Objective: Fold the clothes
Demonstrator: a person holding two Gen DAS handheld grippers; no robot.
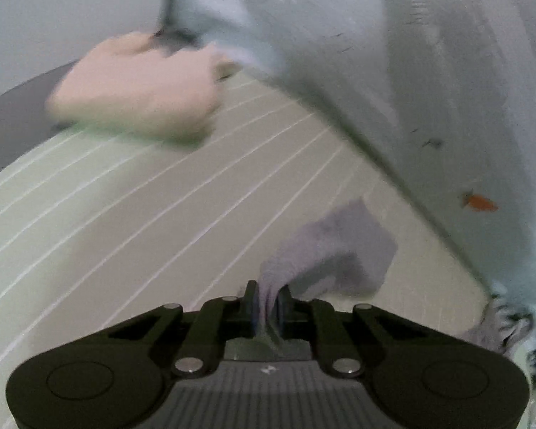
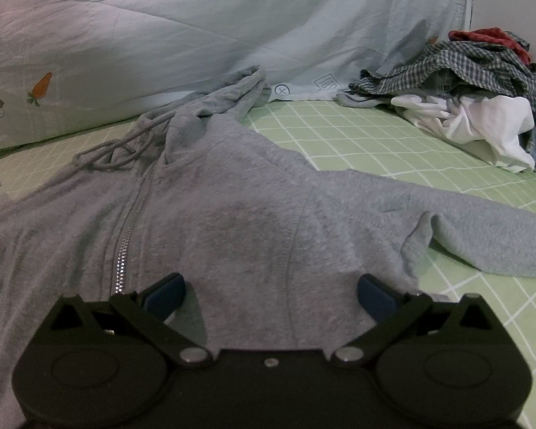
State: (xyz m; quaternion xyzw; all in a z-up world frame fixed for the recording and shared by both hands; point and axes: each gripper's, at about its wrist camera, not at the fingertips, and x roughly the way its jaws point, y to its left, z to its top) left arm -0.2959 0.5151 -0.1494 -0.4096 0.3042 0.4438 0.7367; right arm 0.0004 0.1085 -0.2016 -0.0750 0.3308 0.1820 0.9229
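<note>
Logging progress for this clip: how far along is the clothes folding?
Early. Done: nothing looks folded yet. In hand: the left gripper pinches a grey cloth end; the right gripper hangs open over the grey zip hoodie, spread flat and unfolded. Left: the hoodie and the heap of clothes behind.

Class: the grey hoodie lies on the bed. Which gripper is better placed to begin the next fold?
Left. The left gripper already pinches grey hoodie fabric; the right gripper hangs open above it.
</note>
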